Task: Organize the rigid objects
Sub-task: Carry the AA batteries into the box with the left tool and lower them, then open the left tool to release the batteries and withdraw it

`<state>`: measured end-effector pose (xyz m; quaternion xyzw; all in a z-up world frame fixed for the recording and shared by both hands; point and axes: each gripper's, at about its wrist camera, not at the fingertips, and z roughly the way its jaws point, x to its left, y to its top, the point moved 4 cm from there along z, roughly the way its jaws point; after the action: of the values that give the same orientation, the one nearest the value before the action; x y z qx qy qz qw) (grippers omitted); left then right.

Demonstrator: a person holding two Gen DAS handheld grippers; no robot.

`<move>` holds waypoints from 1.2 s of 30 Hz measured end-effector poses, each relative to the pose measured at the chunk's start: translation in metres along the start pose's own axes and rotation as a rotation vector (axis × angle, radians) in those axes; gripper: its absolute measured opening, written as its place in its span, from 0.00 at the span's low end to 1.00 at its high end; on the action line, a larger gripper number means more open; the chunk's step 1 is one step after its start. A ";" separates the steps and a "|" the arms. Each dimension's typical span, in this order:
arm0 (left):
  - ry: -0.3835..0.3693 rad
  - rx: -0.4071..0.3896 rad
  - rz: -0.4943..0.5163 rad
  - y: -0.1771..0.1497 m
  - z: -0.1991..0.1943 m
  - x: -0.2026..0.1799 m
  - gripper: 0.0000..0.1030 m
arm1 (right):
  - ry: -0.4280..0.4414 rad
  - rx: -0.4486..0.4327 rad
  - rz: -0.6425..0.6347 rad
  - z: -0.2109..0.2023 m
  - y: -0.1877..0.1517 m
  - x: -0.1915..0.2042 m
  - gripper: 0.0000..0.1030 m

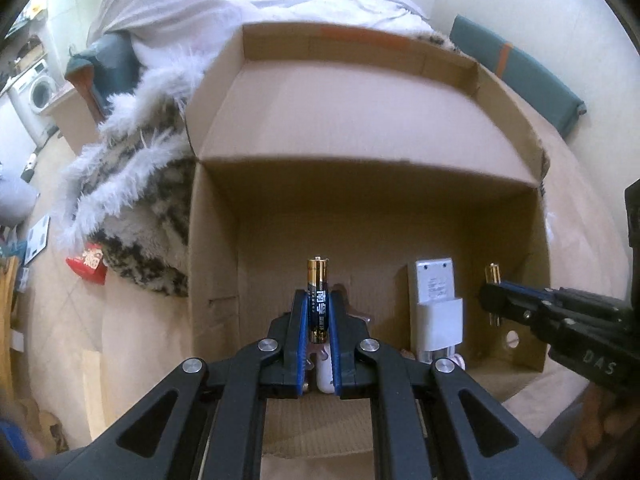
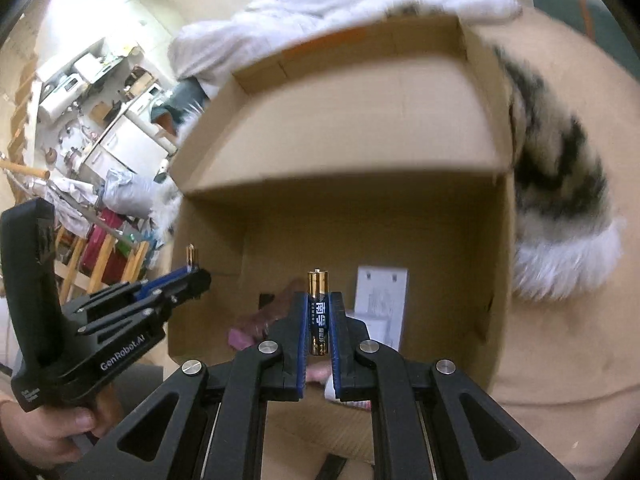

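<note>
Over one cardboard box (image 1: 360,128), two grippers, left gripper (image 1: 318,312), right gripper (image 2: 319,312), two batteries, left battery (image 1: 318,280), right battery (image 2: 318,284)

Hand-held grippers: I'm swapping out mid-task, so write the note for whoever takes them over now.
Left hand-held gripper: shut on a battery, held upright.
Right hand-held gripper: shut on a second battery, also upright.
Both hover at the open cardboard box.
Done: a white charger and a pink item already lie in the box.
Left: place both batteries inside.
</note>
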<state>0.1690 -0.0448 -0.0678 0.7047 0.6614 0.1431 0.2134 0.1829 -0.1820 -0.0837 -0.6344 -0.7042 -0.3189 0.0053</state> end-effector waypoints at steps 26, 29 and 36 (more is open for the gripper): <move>0.014 0.119 -0.012 -0.024 0.042 0.006 0.11 | -0.127 0.085 0.038 0.038 -0.010 -0.021 0.11; 0.034 0.121 -0.001 -0.025 0.042 0.004 0.27 | -0.110 0.073 0.032 0.036 -0.008 -0.018 0.11; 0.063 0.061 0.009 -0.016 0.032 0.002 0.49 | -0.057 0.019 0.030 0.024 -0.002 -0.011 0.51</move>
<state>0.1711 -0.0456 -0.1036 0.7090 0.6686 0.1459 0.1701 0.1932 -0.1811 -0.1081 -0.6535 -0.6975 -0.2938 -0.0040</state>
